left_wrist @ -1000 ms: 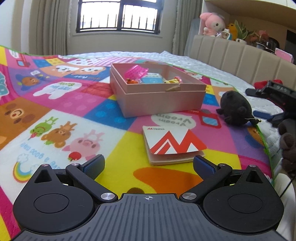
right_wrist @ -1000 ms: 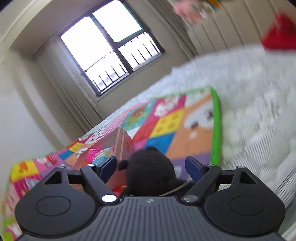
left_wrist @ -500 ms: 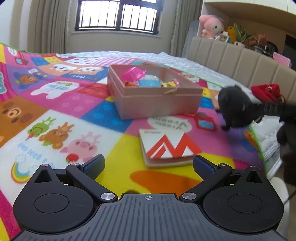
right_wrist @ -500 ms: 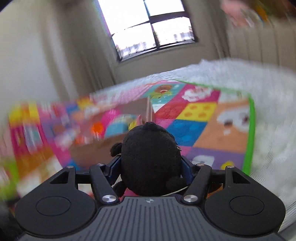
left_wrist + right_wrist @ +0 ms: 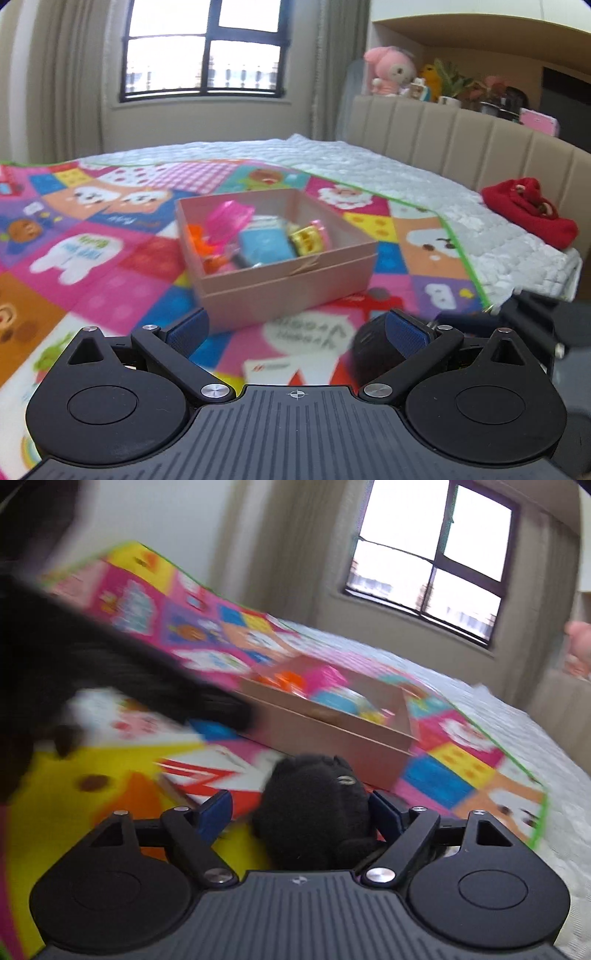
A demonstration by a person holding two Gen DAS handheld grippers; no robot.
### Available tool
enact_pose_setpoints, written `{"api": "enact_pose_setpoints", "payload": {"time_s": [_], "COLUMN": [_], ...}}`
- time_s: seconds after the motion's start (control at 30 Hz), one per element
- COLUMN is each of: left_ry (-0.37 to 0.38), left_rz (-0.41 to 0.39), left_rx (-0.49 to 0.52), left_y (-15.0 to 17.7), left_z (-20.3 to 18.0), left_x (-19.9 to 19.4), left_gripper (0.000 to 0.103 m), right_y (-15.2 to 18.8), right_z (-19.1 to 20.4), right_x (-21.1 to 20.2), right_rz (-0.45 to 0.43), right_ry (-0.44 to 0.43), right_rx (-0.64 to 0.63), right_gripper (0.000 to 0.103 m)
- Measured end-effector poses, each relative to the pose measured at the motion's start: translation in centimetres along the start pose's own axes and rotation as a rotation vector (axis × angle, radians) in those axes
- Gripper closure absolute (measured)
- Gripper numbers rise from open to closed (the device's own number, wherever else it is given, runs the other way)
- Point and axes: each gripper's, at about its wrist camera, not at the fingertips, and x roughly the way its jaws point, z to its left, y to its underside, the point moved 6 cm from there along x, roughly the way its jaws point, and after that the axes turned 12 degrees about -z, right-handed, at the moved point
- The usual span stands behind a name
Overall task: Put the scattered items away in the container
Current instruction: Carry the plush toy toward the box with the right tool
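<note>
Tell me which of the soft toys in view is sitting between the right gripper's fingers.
The black plush toy, between the right gripper's opening fingers. The pink plush sits far off on the headboard ledge.

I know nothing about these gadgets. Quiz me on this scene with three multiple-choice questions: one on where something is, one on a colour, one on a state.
1. Where is the black plush toy?
A. Inside the box
B. Between the fingers of the right gripper, short of the box
C. On the shelf behind the bed

2. What colour is the box?
A. Green
B. Black
C. Pale pink

3. How does the left gripper stand?
A. Open, with nothing between its fingers
B. Shut on a booklet
C. Shut on a red cloth

Answers:
1. B: the right wrist view shows the toy between the two fingers, whose jaws are opening, with the box further ahead.
2. C: its walls are pale pink in both views.
3. A: its fingers stand wide apart over the mat.
</note>
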Motion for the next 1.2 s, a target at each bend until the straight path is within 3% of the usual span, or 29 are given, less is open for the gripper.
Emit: {"api": "enact_pose_setpoints", "payload": {"time_s": [0.13,0.27,0.33,0.4,0.63,0.67,0.7,0.73,0.77,0.93,1.1,1.2], "left_ry": [0.015,-0.015,-0.024,-0.028,-0.01,-0.009,-0.012,-0.02,-0.032,-0.076,-0.012,-0.034], "left_rz": [0.03,0.055,0.061,0.063,0.067,0.067,0.068,0.067,0.065,0.081,0.14,0.169], "left_rx": [0.047,0.071,0.048,0.043,0.017,0.015,0.015,0.014,0.011,-0.037,-0.02,0.023], "left_y": [0.7,2.0,2.0,2.0,2.1,2.1,2.0,2.0,2.0,2.8,4.6,5.4], "left_z": [-1.2,-0.9,-0.3,0.1,0.5,0.6,0.7,0.9,1.2,2.6,-0.1,-1.2], "left_x": [1.1,2.0,2.2,2.3,2.4,2.2,2.0,1.8,1.5,0.3,0.7,2.1], "left_gripper": [0.0,0.0,0.0,0.0,0.0,0.0,0.0,0.0,0.0,0.0,0.0,0.0], "right_y": [-0.4,-0.7,-0.9,-0.8,1.0,1.2,1.3,1.5,1.6,1.8,2.9,3.9], "right_z": [0.8,-0.7,-1.6,-2.5,-4.1,-4.0,-3.9,-4.0,-4.1,-5.7,-7.8,-8.4], "right_x": [-0.9,-1.9,-2.5,-3.0,0.1,0.7,1.1,1.5,1.9,0.8,-1.2,-1.3], "right_rz": [-0.045,-0.074,-0.096,-0.107,-0.023,-0.021,-0.021,-0.015,-0.004,-0.026,-0.031,-0.013], "right_ry": [-0.065,-0.043,-0.019,-0.005,-0.069,-0.081,-0.088,-0.092,-0.088,-0.017,0.108,0.118], "right_rx": [0.022,0.055,0.068,0.071,0.2,0.217,0.232,0.248,0.265,0.328,0.331,0.363], "right_gripper": [0.018,0.015,0.006,0.003,0.003,0.004,0.012,0.028,0.035,0.038,0.038,0.037]}}
